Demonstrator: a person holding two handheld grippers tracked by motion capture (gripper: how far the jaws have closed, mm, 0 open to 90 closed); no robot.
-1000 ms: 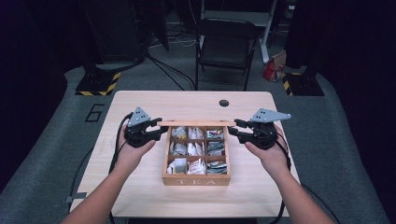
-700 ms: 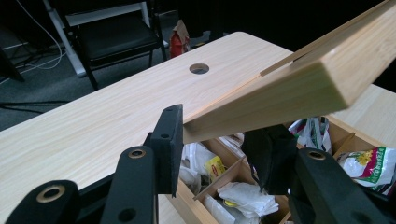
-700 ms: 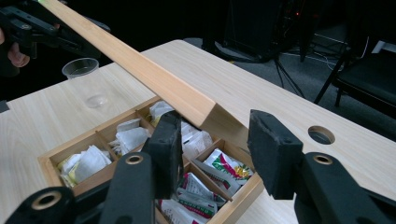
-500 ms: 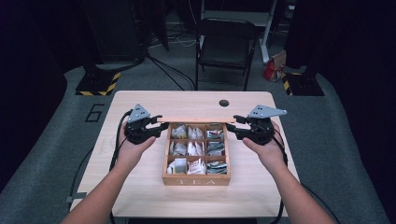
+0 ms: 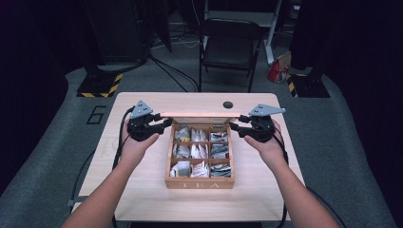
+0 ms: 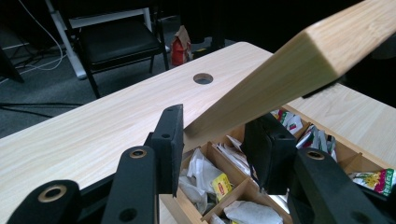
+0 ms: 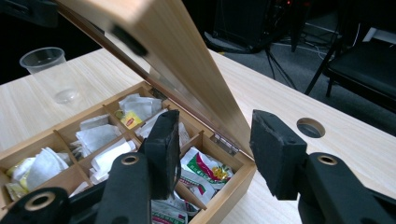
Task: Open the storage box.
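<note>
A wooden tea box (image 5: 199, 183) marked TEA stands in the middle of the table, its compartments full of tea bags (image 5: 199, 152). Its hinged lid (image 5: 199, 115) is raised at the back. My left gripper (image 5: 164, 124) is at the lid's left end. In the left gripper view its jaws (image 6: 217, 119) straddle the lid's (image 6: 289, 60) side edge, with a gap on one side, so it is open. My right gripper (image 5: 236, 128) is at the lid's right end. Its jaws (image 7: 217, 119) have just been opening and stand apart around the lid (image 7: 177, 46) near the hinge (image 7: 224, 140), pads off the wood.
A clear plastic cup (image 7: 49, 70) stands on the table beyond the box's far side in the right gripper view. A round cable hole (image 5: 228, 104) lies behind the box. A black folding chair (image 5: 230, 42) and a red bag (image 5: 278, 71) are on the floor beyond the table.
The right gripper's jaws have spread apart at the lid's right end and that hand has shifted a little. The left hand has stayed put.
</note>
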